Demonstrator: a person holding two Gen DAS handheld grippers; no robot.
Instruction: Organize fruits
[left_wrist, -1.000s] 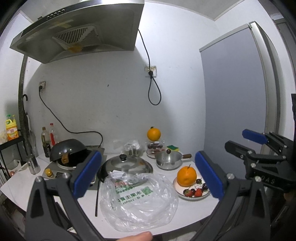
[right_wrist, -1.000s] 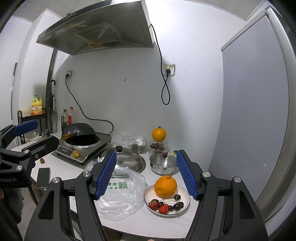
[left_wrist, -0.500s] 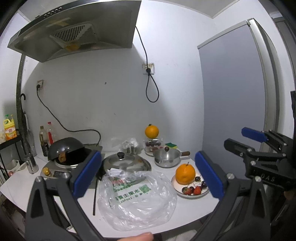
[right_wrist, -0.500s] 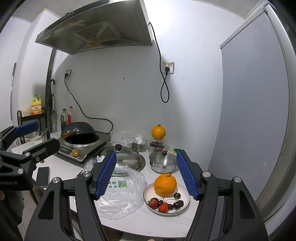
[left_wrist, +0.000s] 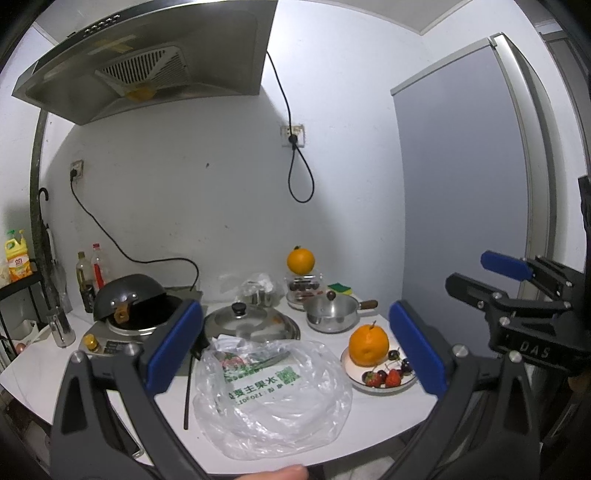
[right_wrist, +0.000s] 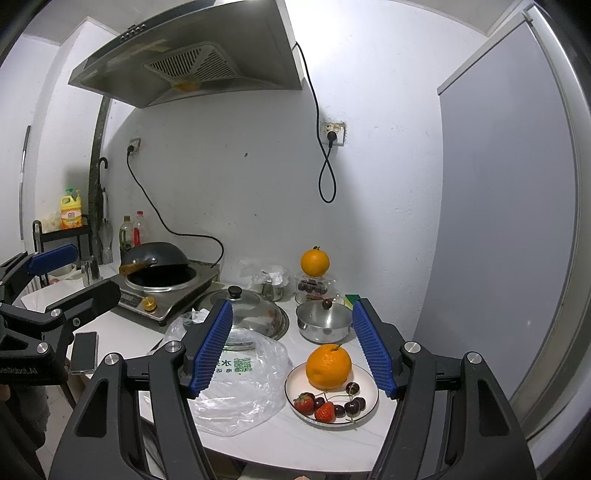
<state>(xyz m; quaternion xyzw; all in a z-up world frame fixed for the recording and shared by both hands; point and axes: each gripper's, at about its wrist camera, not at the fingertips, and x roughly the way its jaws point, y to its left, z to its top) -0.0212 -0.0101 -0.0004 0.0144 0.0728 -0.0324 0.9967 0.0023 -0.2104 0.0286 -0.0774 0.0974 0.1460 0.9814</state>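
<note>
fruits sit on a white plate (right_wrist: 364, 411) near the right front edge of the white surface (right_wrist: 280, 439): a large orange (right_wrist: 328, 366) at the back of the plate, with strawberries (right_wrist: 314, 406) and dark cherries (right_wrist: 351, 400) in front of it. a clear plastic bag (right_wrist: 240, 384) with green print lies just left of the plate. behind them stand a small steel pot (right_wrist: 324, 321) and a domed pan lid (right_wrist: 245, 314). a second orange (right_wrist: 314, 262) rests on top of a clear container (right_wrist: 314, 286) that seems to hold dark fruit, though it is too small to be sure. the right tool (right_wrist: 291, 347) hangs above the surface, released and holding nothing. the left tool (left_wrist: 295, 345) is also spread wide and empty, over the bag.
</note>
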